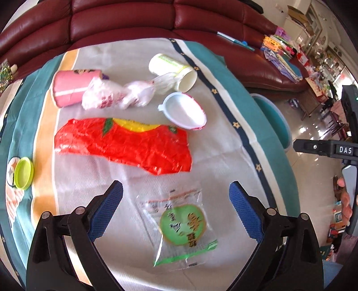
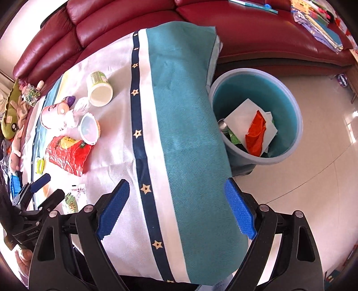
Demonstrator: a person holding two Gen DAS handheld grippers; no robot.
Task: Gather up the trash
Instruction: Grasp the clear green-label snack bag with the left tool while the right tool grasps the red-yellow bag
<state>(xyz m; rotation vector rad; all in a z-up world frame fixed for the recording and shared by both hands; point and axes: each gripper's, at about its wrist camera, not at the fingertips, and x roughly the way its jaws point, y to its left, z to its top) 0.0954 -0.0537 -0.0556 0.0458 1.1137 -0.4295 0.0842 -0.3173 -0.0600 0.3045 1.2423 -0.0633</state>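
My left gripper (image 1: pixel 176 190) is open and hovers over a clear wrapper with a green round label (image 1: pixel 182 226), which lies between its fingers on the cloth. Beyond it lie a red crinkled bag (image 1: pixel 125 144), a shallow white cup (image 1: pixel 184 112), a white plastic bag (image 1: pixel 120 94), a pink cup (image 1: pixel 71 87) on its side and a white cup (image 1: pixel 172 70) on its side. My right gripper (image 2: pixel 176 188) is open and empty above the table's right edge. The blue bin (image 2: pixel 255 112) on the floor holds white paper and a red wrapper (image 2: pixel 256 132).
A green lid (image 1: pixel 23 172) lies at the table's left. The table wears a teal and white cloth (image 2: pixel 185 134). A dark red sofa (image 1: pixel 125 20) runs behind it. The left gripper shows in the right wrist view (image 2: pixel 48 185). Shiny floor lies to the right.
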